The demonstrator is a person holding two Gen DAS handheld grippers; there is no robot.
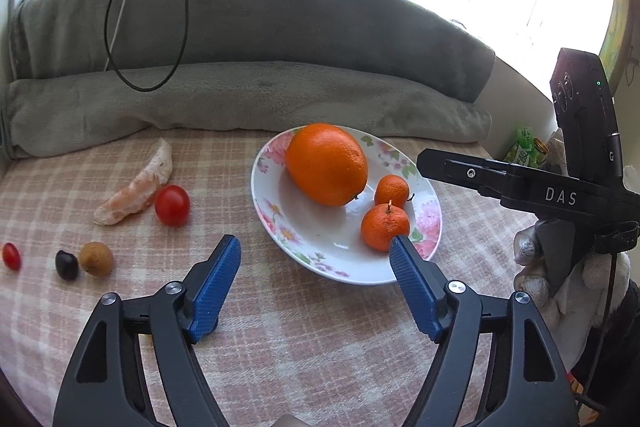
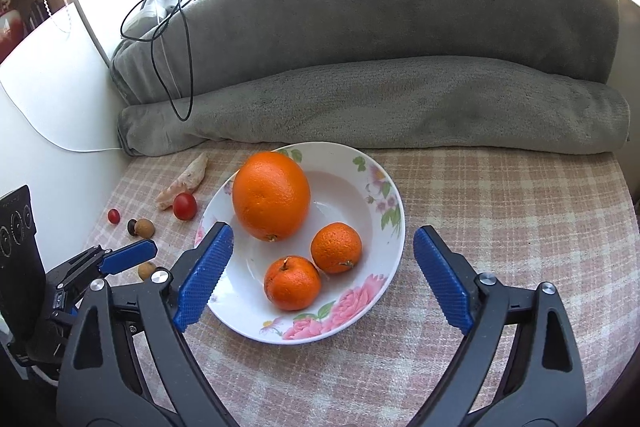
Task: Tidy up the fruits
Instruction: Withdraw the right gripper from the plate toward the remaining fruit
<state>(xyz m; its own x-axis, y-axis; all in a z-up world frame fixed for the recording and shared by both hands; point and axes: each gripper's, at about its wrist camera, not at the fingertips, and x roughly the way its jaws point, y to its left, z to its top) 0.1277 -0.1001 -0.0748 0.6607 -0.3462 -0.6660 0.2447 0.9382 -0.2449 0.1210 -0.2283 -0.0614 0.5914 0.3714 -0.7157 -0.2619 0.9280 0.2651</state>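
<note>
1. Left view: the left gripper (image 1: 314, 247) is wide and holds nothing. The plate (image 1: 276, 227) has a big orange (image 1: 326, 165). A cherry tomato (image 1: 172, 205) waits on the cloth; reach slowly.
2. Right view: the right gripper (image 2: 322, 239) is wide, empty, above two small oranges (image 2: 292, 283).

One orange (image 2: 271, 195), two mandarins (image 2: 336, 247), one plate (image 2: 384, 267)

Left gripper (image 1: 316, 259): black arms, blue ribbed pads (image 1: 216, 287), silver screws. Right gripper (image 2: 320, 259): same build, white "DAS" lettering on its black body. White knit glove (image 1: 568, 287) worn beside that lettering.
</note>
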